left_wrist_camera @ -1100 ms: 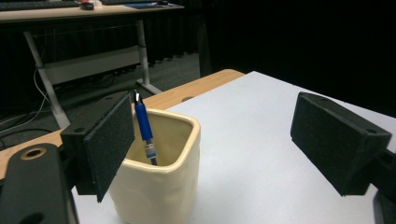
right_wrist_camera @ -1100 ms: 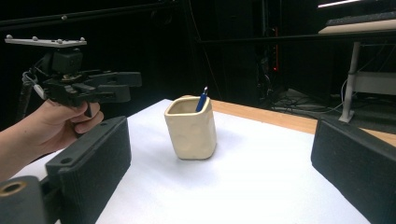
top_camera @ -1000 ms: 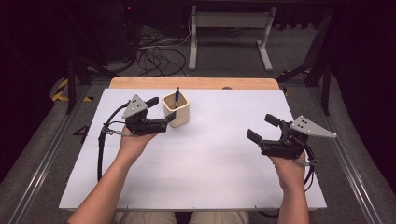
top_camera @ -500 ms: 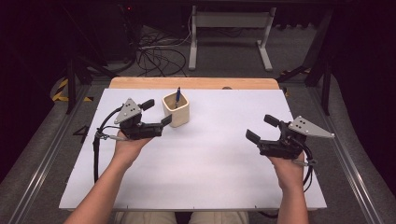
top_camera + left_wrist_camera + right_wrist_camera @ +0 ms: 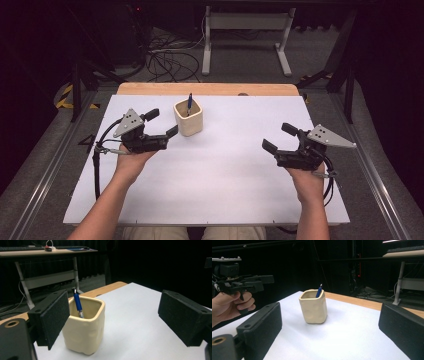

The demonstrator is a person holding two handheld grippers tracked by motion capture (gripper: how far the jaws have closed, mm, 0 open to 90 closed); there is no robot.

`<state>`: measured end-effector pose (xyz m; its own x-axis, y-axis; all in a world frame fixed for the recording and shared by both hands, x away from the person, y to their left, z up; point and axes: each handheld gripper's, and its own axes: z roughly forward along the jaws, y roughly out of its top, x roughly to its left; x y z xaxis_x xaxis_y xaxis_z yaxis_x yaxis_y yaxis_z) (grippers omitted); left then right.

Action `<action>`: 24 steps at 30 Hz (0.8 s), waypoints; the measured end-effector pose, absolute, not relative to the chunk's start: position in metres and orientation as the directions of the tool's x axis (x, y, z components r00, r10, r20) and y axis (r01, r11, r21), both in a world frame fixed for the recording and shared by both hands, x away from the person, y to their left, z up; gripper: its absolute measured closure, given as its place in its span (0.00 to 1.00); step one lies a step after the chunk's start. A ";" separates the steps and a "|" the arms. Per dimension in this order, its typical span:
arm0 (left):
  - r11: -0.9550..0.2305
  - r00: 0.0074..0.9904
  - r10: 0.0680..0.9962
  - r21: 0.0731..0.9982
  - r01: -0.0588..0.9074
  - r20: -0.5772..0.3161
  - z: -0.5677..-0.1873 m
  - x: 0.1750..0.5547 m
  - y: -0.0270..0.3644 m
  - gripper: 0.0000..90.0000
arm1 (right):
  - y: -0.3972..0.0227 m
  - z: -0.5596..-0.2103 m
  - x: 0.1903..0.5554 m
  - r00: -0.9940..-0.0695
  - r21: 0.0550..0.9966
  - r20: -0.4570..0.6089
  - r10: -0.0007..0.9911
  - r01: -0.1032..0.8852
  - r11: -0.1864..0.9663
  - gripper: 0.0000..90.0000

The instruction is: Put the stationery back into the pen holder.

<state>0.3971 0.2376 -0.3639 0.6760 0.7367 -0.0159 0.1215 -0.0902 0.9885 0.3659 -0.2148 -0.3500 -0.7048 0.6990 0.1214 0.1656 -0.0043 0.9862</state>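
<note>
The left gripper (image 5: 162, 124) hovers just beside the cream ceramic cup (image 5: 188, 118) (a blue pen (image 5: 189, 103) stands inside), jaws spread, forearm angled in from below. The right gripper (image 5: 279, 138), jaws also spread, hangs well apart over the white tabletop (image 5: 225, 180).

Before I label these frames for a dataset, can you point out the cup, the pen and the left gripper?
cup (image 5: 189, 125), high view, on its front wall.
pen (image 5: 77, 303), left gripper view, on its blue barrel.
left gripper (image 5: 161, 125), high view, midway between its open jaws.
</note>
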 end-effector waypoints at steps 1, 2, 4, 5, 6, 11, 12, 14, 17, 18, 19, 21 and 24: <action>-0.092 0.675 0.737 0.989 0.120 -0.013 -0.364 0.397 0.239 0.12 | -0.215 -0.350 0.366 -0.705 0.986 0.121 0.699 0.165 -0.004 0.06; -0.088 0.675 0.738 0.989 0.118 -0.015 -0.364 0.396 0.240 0.12 | -0.215 -0.350 0.366 -0.705 0.986 0.120 0.699 0.164 -0.004 0.06; -0.081 0.675 0.738 0.990 0.117 -0.020 -0.364 0.394 0.242 0.12 | -0.214 -0.350 0.367 -0.704 0.987 0.119 0.700 0.163 -0.004 0.06; -0.078 0.674 0.738 0.990 0.117 -0.021 -0.364 0.393 0.244 0.12 | -0.214 -0.351 0.367 -0.704 0.987 0.118 0.700 0.162 -0.003 0.06; -0.074 0.674 0.739 0.990 0.118 -0.025 -0.364 0.392 0.244 0.12 | -0.214 -0.351 0.367 -0.704 0.987 0.118 0.700 0.162 -0.004 0.06; -0.069 0.670 0.742 0.991 0.115 -0.026 -0.366 0.388 0.250 0.12 | -0.212 -0.351 0.369 -0.707 0.987 0.117 0.698 0.162 -0.001 0.06; -0.069 0.670 0.742 0.991 0.115 -0.026 -0.366 0.388 0.250 0.12 | -0.212 -0.351 0.369 -0.708 0.987 0.114 0.697 0.159 0.001 0.06; -0.060 0.667 0.744 0.992 0.115 -0.032 -0.367 0.385 0.253 0.12 | -0.211 -0.351 0.370 -0.709 0.987 0.114 0.696 0.162 0.004 0.06; -0.057 0.665 0.746 0.992 0.115 -0.034 -0.368 0.382 0.256 0.12 | -0.210 -0.352 0.371 -0.711 0.986 0.113 0.694 0.166 0.010 0.06; -0.050 0.665 0.745 0.992 0.114 -0.039 -0.368 0.381 0.257 0.12 | -0.209 -0.352 0.371 -0.711 0.986 0.113 0.694 0.167 0.011 0.06; -0.053 0.666 0.745 0.992 0.114 -0.037 -0.368 0.381 0.258 0.12 | -0.209 -0.352 0.371 -0.710 0.986 0.113 0.695 0.167 0.011 0.06; -0.046 0.665 0.746 0.993 0.110 -0.039 -0.367 0.378 0.260 0.12 | -0.209 -0.352 0.372 -0.711 0.986 0.112 0.694 0.166 0.010 0.06; -0.043 0.667 0.744 0.993 0.109 -0.041 -0.367 0.375 0.262 0.12 | -0.208 -0.353 0.373 -0.711 0.986 0.114 0.694 0.164 0.007 0.06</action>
<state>0.3751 0.2621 -0.3670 0.6667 0.7442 -0.0412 0.1089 -0.0425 0.9931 0.3726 -0.2083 -0.3525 -0.7112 0.6938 0.1136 0.1643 0.0069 0.9864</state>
